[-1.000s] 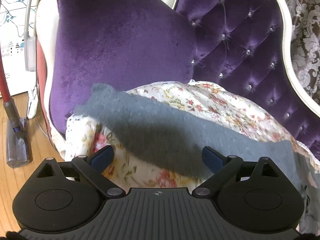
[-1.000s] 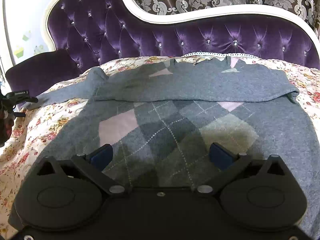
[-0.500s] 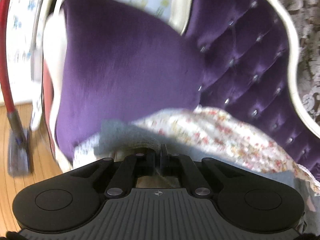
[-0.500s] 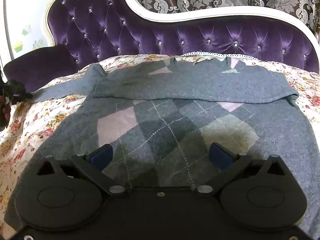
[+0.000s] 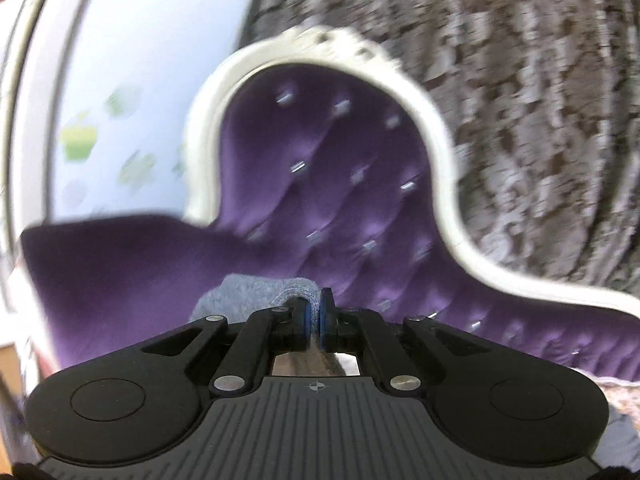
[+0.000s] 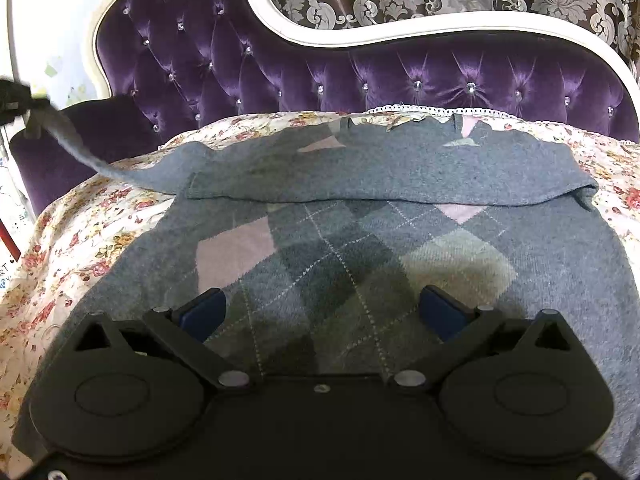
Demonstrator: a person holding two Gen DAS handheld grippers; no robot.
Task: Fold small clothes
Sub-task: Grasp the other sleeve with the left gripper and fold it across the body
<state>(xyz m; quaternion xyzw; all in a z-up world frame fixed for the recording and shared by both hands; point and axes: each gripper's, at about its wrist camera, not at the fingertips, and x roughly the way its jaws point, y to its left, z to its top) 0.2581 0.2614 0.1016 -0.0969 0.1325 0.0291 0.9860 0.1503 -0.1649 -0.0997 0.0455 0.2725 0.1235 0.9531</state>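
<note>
above sofa (image 6: 440, 76), left gripper (image 5: 315, 320) lifts sleeve (image 6: 80, 148).

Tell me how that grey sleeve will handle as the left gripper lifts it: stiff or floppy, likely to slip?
Probably floppy: the sleeve sags in a curve from the left gripper down to the floral cover. Likely light, since only a pinched cuff holds it up. Slipping seems unlikely: the knit looks fuzzy and bunches between the shut jaws. The right gripper hangs open over the sweater.
</note>
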